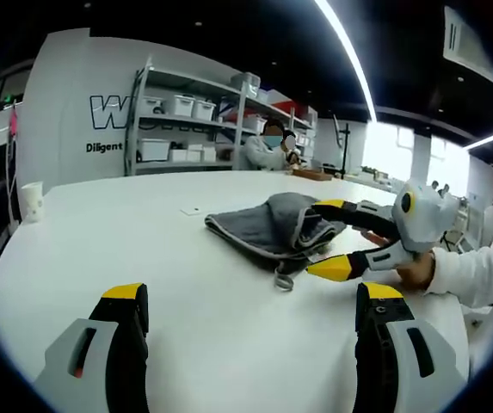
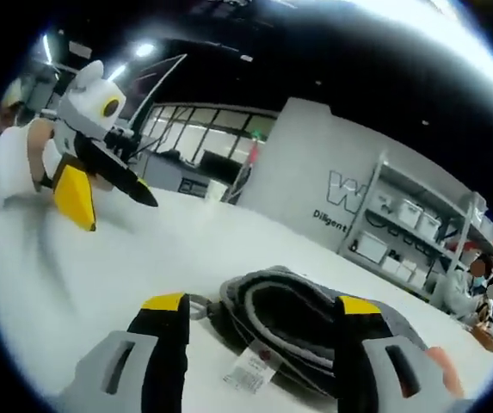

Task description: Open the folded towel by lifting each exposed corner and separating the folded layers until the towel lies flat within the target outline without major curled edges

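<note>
In the left gripper view, the left claw (image 1: 250, 297) stands with its yellow-tipped jaws spread wide over bare white bench (image 1: 126, 232), holding nothing. Ahead of it, toward the middle of the bench, the grey towel (image 1: 268, 225) lies folded in a rumpled heap, with a small loop and label trailing from its near edge. The right claw (image 1: 330, 237) reaches in from the right, its jaws spread, the upper one over the towel's near corner and the lower one low beside the cloth; whether either touches the fabric cannot be told. A paper cup (image 1: 32, 201) stands near the bench's left edge, and a seated person (image 1: 268, 146) is at the far edge before metal shelving (image 1: 186, 116). In the right gripper view, the right claw (image 2: 263, 303) is spread, with the folded towel (image 2: 293, 323) lying between and just beyond its jaws, a white label (image 2: 250, 370) at the near fold. The left claw (image 2: 113, 200) hangs well apart over the bench (image 2: 143, 249), jaws parted and empty.
</note>
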